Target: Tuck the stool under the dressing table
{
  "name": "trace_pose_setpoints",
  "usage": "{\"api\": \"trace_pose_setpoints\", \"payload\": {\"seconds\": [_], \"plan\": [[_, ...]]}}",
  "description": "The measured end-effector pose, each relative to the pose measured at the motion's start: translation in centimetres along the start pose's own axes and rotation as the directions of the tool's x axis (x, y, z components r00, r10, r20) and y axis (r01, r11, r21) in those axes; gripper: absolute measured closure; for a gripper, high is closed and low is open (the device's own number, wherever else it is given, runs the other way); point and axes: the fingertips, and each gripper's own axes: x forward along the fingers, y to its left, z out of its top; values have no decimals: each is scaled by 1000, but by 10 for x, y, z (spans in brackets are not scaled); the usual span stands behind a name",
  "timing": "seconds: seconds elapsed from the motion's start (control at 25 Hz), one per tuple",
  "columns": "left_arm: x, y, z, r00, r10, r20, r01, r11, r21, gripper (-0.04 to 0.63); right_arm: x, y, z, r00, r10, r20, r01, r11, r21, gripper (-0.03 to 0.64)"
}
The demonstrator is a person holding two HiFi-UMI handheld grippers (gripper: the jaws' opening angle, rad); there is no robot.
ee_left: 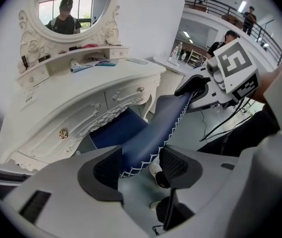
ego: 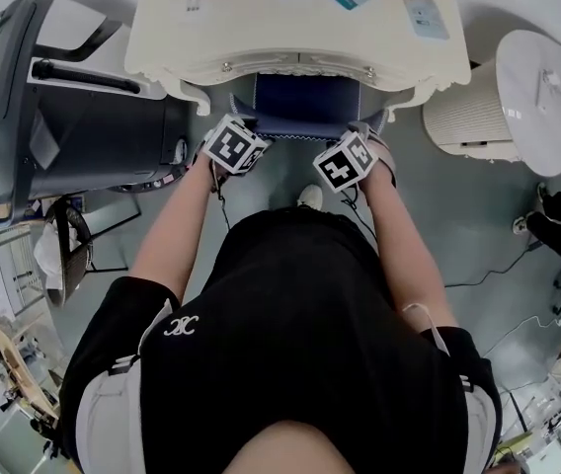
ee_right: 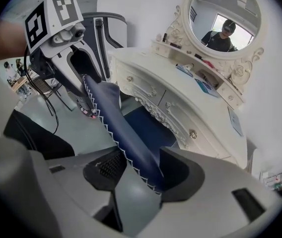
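Note:
The stool [ego: 305,102] has a dark blue padded seat with white zigzag stitching, and its far part lies under the white carved dressing table [ego: 261,38]. My left gripper [ego: 244,131] is shut on the seat's near left edge. My right gripper [ego: 361,138] is shut on the near right edge. In the left gripper view the seat rim [ee_left: 156,128] runs between the two dark pads of the left gripper [ee_left: 140,165]. In the right gripper view the seat rim [ee_right: 116,118] is clamped in the right gripper [ee_right: 143,170]. The stool's legs are hidden.
A big grey and black machine [ego: 63,117] stands close on the left of the table. A white ribbed round unit [ego: 478,107] stands on the right. Cables [ego: 498,265] trail on the grey floor. The person's shoe [ego: 309,197] is just behind the stool.

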Motion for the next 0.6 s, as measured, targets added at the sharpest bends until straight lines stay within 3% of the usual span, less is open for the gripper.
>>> {"api": "trace_pose_setpoints", "payload": {"seconds": [0.6], "plan": [[14, 18, 35, 998, 6, 59, -4, 1000, -30, 356, 17, -44, 14, 999, -31, -10, 30, 999, -35, 402]]}}
